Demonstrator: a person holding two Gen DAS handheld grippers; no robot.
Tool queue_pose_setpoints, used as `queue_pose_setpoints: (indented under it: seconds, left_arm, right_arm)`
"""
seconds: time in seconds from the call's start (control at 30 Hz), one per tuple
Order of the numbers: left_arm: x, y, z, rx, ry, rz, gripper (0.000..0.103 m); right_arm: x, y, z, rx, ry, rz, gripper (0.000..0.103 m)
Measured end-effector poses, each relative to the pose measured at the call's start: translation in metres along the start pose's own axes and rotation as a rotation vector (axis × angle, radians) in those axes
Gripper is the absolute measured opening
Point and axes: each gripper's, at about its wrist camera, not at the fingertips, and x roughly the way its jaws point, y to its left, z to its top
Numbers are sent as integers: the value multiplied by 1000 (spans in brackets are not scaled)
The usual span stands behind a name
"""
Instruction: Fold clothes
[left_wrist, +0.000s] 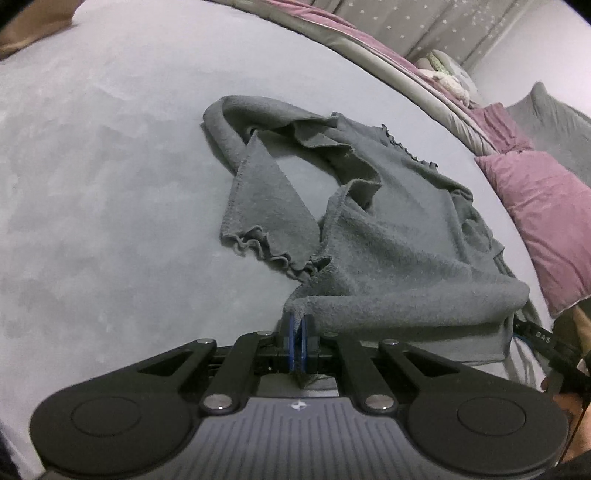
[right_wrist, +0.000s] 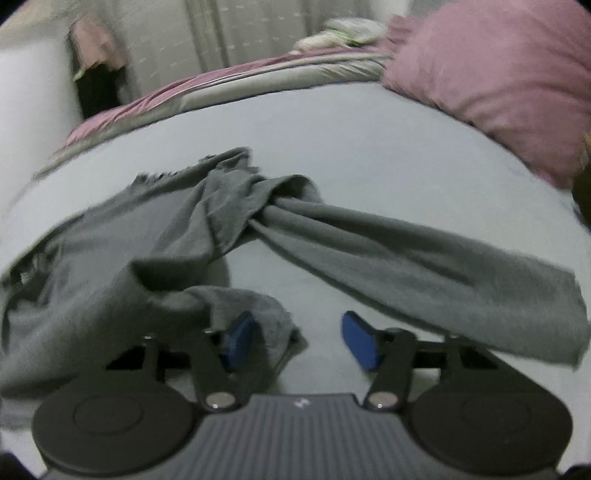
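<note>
1. On the pale grey bed sheet (left_wrist: 110, 184) lies the task's thing, a grey knit top (left_wrist: 399, 236), crumpled and only partly spread — body toward the near edge, one ruffle-cuffed sleeve (left_wrist: 266, 206) bent across the sheet beside it.
2. Left gripper (left_wrist: 297, 325): blue pads pressed together on a corner of the top's lower hem, a little cloth pinched between them and poking out behind.
3. Right gripper (right_wrist: 297, 338): jaws spread wide, nothing clamped. A bunched fold of the top lies over its left pad (right_wrist: 240, 332); the right pad stands bare above the sheet.
4. From the right wrist view, the other sleeve (right_wrist: 443, 266) stretches out to the right, twisted where it meets the body.
5. Pink pillow (right_wrist: 498, 74) and a rolled pink-and-grey blanket (right_wrist: 221, 85) border the far side, apart from the garment.
6. Progress, as a judgement — early. No clean fold is visible; the sleeves are not laid in, and the body is wrinkled. Remaining: flatten the top, fold both sleeves inward, then fold the body over. The second hem corner appears not yet gripped.
</note>
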Motion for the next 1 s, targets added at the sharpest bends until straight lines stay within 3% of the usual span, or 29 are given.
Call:
queue_pose_setpoints:
  seconds: [0.07,0.1,0.17,0.47,0.87,1.0]
  left_arm:
    - [2,0,0,4,-2,1,2]
    - [2,1,-1,4,-3,0,2]
    - [3,1,-1,-4,-8,-2,2]
    - [-23,-1,1,3,-7,-33,2]
    - [-93,-14,-3,32,20,-138,2]
    - [-108,-13,-11,67,31,-129,2]
  right_arm:
    - [0,13,-3,-83,-7,1,15]
    - [-1,19,-4,-117,-10,0,13]
    - [-4,25,-7,-129,-20,-26,12]
    - [-58,-13,-7,125,-34,-43,11]
    - [-162,-33,-15,139,-60,-8,11]
    - [-185,-40,-25,156,-50,15,11]
